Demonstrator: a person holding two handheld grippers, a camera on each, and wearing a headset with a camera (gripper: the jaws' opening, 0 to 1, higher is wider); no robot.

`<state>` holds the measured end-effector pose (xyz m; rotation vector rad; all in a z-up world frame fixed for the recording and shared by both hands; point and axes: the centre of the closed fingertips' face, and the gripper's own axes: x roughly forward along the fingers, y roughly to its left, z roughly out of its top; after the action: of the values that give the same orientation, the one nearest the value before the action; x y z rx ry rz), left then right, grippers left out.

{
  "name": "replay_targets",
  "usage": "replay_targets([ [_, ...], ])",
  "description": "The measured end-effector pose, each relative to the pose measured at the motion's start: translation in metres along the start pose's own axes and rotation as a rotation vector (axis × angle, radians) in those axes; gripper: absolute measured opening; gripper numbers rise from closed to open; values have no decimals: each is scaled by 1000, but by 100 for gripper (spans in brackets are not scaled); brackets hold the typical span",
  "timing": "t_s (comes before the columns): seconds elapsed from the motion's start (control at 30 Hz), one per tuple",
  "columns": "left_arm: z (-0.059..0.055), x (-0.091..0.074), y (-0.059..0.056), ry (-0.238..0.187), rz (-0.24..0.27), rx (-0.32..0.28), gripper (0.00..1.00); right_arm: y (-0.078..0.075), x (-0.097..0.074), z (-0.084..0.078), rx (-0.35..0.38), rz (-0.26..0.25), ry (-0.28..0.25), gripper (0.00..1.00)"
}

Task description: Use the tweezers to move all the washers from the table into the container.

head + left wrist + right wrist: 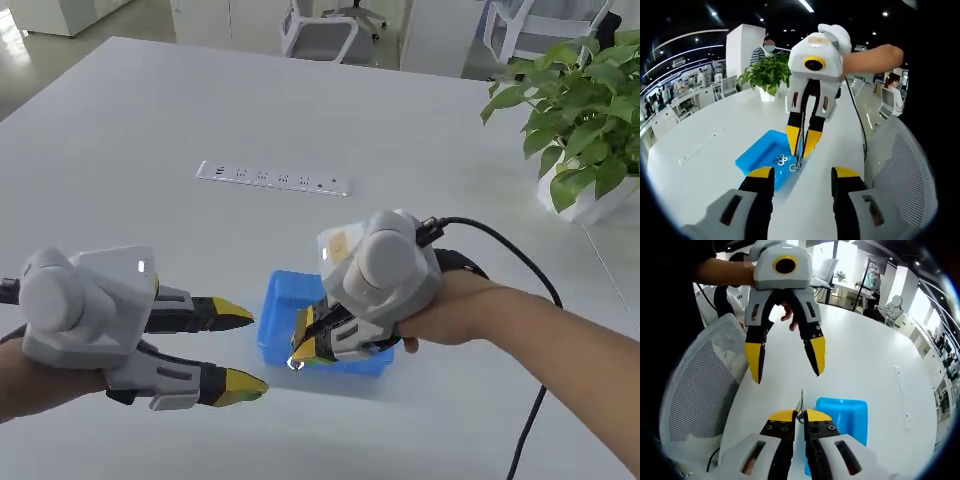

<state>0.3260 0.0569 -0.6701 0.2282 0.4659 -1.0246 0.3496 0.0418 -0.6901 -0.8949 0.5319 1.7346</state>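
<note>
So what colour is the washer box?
Bright blue plastic tray, clearest in the left gripper view.

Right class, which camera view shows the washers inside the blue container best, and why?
The left gripper view: washers lie plainly inside the blue container. In the head view the right claw covers most of it; in the right gripper view its inside is too indistinct to tell.

The left gripper (250, 350) and right gripper (302, 345) have pale grey bodies and black jaws tipped in yellow. Between the right jaws the tweezers (800, 400) are silvery, like the washers (780, 160). Beneath them the container (283, 300) is bright blue on a plain white table (150, 120).
</note>
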Motion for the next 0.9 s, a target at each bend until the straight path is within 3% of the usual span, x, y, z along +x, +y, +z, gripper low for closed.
replay_targets([
  [0.33,-1,-10,0,-27,30,-47,67,-28,-16,-2,-7,-51,1,7],
  [0.63,-2,-17,-1,-56,60,-79,81,-41,-6,-27,-20,-67,31,7],
  [0.9,-5,-22,-6,-61,73,-100,84,-46,8,-43,-1,-58,13,7],
])
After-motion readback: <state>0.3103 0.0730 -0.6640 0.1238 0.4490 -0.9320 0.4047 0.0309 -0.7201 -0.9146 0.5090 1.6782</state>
